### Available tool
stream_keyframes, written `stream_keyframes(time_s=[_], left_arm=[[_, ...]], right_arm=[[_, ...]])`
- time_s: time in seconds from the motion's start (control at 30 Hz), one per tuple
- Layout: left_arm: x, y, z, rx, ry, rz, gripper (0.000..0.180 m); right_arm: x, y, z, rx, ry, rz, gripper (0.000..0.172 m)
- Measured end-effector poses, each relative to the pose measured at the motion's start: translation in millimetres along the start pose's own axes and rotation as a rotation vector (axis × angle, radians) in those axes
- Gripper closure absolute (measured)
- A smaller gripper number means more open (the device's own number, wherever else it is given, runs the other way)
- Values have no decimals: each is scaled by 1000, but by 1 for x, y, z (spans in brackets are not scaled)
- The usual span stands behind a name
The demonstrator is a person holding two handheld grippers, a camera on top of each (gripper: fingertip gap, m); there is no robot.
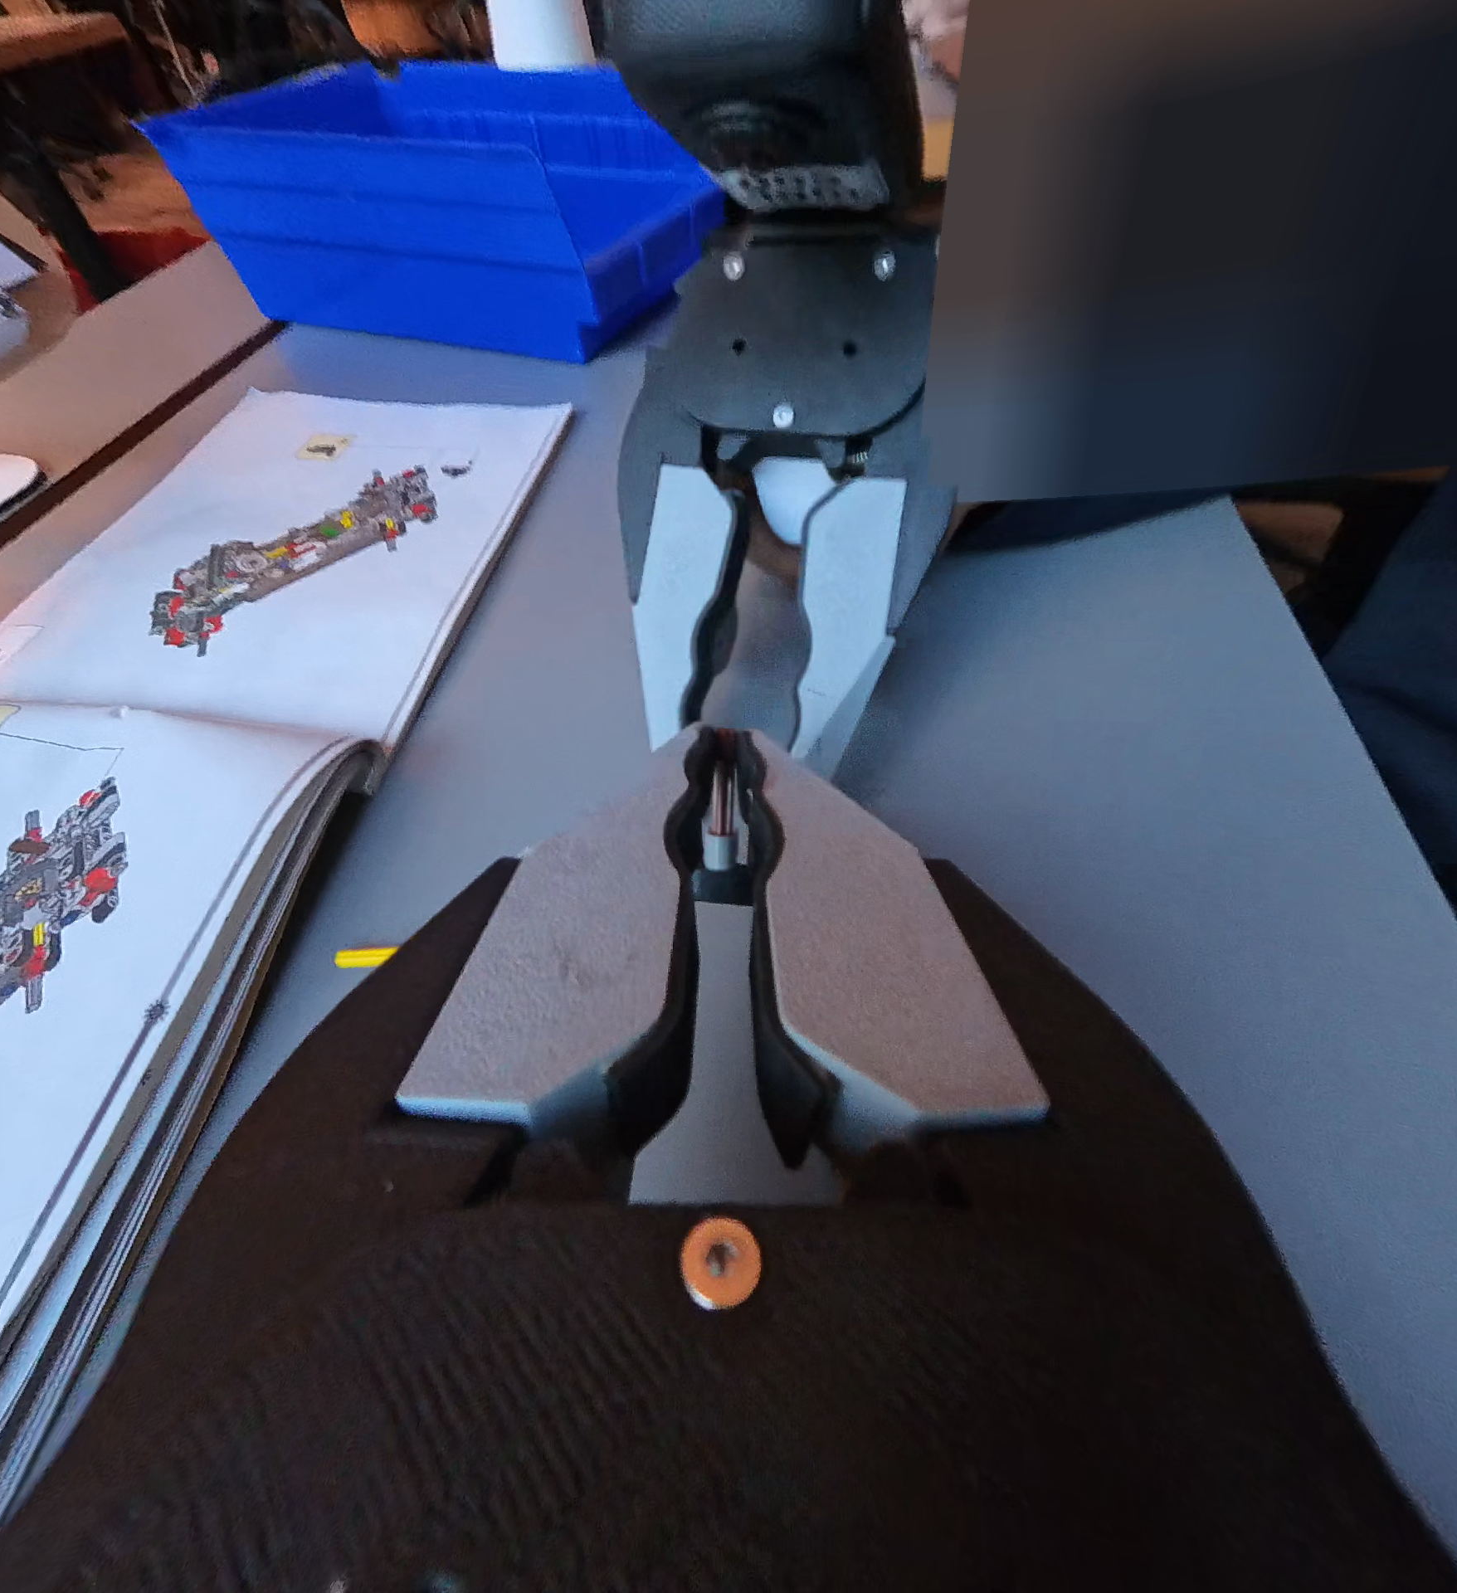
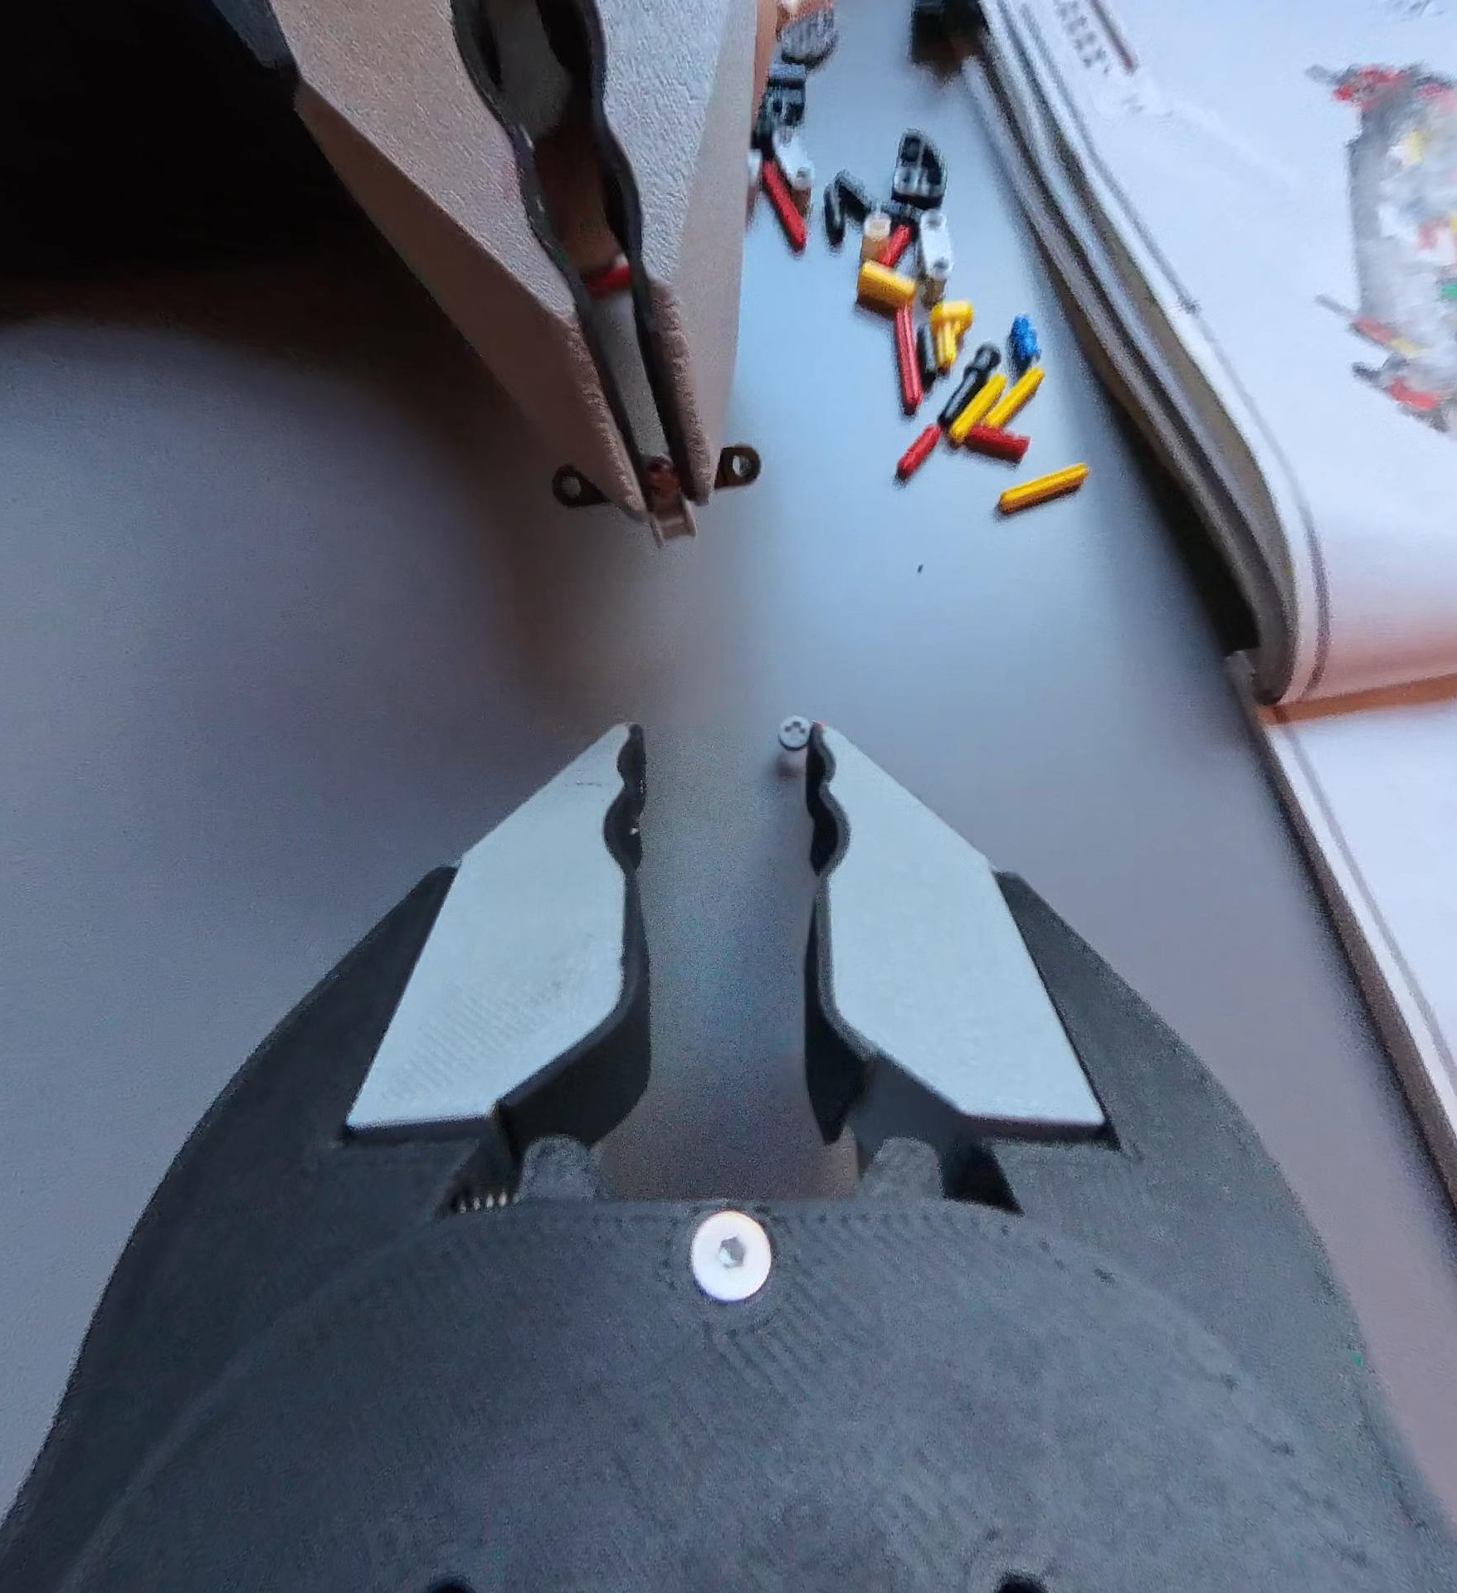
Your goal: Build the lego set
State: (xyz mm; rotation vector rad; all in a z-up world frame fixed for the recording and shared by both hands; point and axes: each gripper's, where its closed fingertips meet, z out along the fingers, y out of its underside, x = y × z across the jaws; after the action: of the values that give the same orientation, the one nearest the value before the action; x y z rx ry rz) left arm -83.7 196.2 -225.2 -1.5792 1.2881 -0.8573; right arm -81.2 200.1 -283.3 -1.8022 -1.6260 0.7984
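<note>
While clenched, the left gripper (image 1: 723,759) grips a small brick assembly (image 2: 665,483) with a reddish axle, held aloft over the tabletop (image 2: 277,603). The right gripper (image 2: 725,750) is spread, ungripped; a small grey bush (image 2: 793,734) stands by its finger (image 2: 820,776). Loose pieces (image 2: 949,345) are kept beside the open manual (image 2: 1354,431).

I count two grippers, the left gripper (image 1: 723,759) and the right gripper (image 2: 725,733), one blue bin (image 1: 441,198) far left, one open instruction booklet (image 1: 277,552), one small grey bush (image 2: 792,735), and roughly twenty loose building pieces (image 2: 949,345) far right.
</note>
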Motion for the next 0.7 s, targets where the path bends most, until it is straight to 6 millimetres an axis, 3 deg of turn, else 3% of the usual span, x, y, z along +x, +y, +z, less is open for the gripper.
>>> stream_keyframes(time_s=[0.2,0.37,0.43,0.57,0.7], left_arm=[[-7,-19,-2,135,-26,-90,178],[-8,-33,-5,235,1,-168,178],[-9,-36,-7,265,13,-201,179],[-17,-32,-8,253,-11,-221,178],[-18,-26,-6,207,-36,-199,178]], right_arm=[[-8,-44,-21,289,-73,44,131],[-1,-62,-38,448,-85,116,153],[4,-52,-35,396,-87,150,159],[16,-20,-19,191,-44,184,155],[11,3,-4,17,-36,156,153]])
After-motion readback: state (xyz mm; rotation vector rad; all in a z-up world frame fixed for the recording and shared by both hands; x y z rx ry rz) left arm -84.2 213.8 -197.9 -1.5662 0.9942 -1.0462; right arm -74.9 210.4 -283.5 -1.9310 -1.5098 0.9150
